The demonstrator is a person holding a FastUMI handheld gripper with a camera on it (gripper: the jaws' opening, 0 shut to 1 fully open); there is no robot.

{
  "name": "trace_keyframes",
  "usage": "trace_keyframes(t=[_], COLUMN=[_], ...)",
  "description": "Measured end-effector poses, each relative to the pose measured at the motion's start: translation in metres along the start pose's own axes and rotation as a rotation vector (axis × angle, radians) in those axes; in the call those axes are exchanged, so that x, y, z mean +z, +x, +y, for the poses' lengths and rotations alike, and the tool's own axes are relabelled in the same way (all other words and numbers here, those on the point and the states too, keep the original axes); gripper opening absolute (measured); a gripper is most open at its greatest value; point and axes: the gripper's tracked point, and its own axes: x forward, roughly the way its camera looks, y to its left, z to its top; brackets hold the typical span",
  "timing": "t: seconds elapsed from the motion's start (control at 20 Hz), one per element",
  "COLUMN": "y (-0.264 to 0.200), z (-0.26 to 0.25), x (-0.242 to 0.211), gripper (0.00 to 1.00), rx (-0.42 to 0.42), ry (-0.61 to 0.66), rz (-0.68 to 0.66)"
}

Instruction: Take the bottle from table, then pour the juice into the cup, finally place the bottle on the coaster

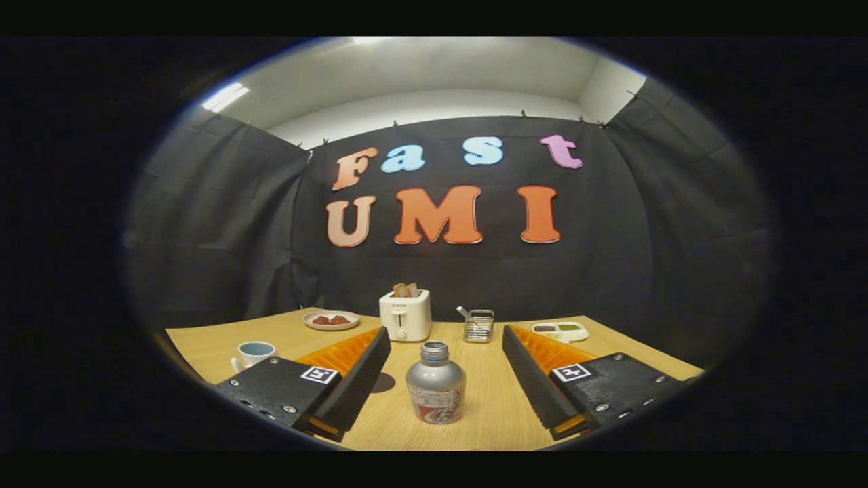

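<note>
Camera rides on tongs (441,366), low over table (488,413), facing forward toward booth's back wall.

The tabletop (488,400) looks like pale wood with fine, matt grain. The bottle (435,392) has a dull metal sheen and a printed wrap low on its body, standing between the tool (444,362)'s spread, ridged fingers. The toaster (405,314) looks smooth and glossy; the booth wall is matt cloth.

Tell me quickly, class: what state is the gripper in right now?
Gripper: open, jaws wide apart either side of the upright silver metal bottle, touching nothing.
</note>
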Motion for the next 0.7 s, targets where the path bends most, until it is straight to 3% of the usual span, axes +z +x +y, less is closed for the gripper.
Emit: trace_keyframes(t=[0.7], y=[0.022], z=[0.013], x=[-0.11], gripper=[0.99], rx=[0.032], ry=[0.027], rz=[0.236])
